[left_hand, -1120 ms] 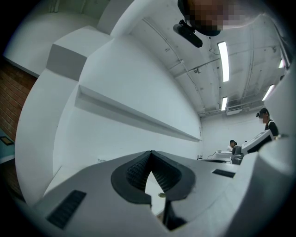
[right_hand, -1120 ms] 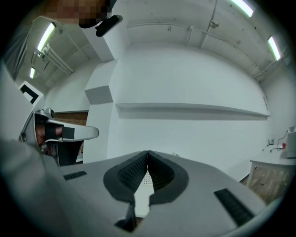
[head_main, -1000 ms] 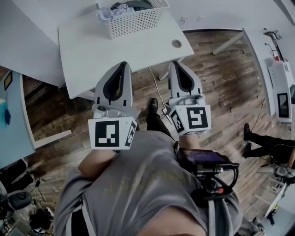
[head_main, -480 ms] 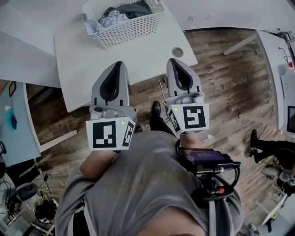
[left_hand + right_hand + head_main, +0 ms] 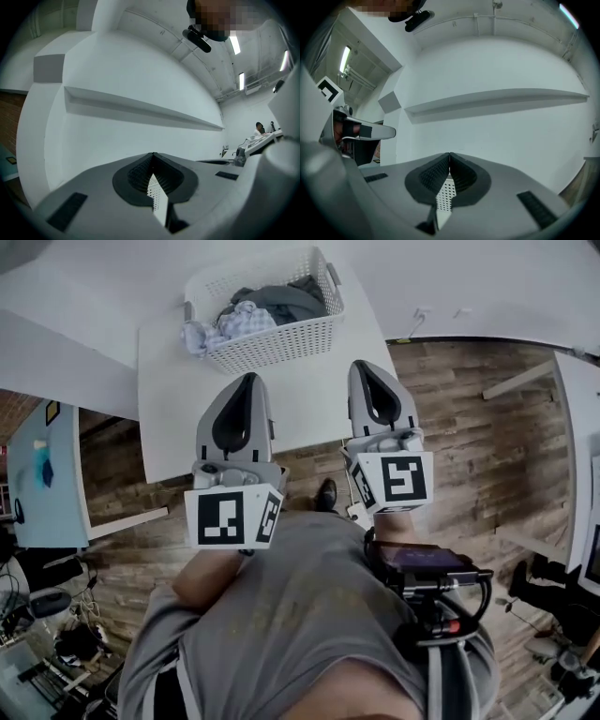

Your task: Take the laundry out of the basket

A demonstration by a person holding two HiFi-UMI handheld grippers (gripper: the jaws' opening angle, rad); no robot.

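Here, left gripper (image 5: pixel 249 378) and right gripper (image 5: pixel 361 366) level, abreast, facing the basket (image 5: pixel 281 343); jaws together, empty

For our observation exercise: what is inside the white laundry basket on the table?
The white laundry basket holds a dark grey garment and a pale checked cloth. Whatever lies beneath them, and the basket's floor, is covered.

We close in on the desk (image 5: pixel 173 418), both grippers travelling forward side by side. The left gripper (image 5: pixel 247 379) now hangs further in over the desk top. The right gripper (image 5: pixel 361 365), off the near edge a second ago, crosses above it too. The basket (image 5: pixel 281 345) drops into full view, nearer the tips, and its laundry (image 5: pixel 267 307) shows plainly.
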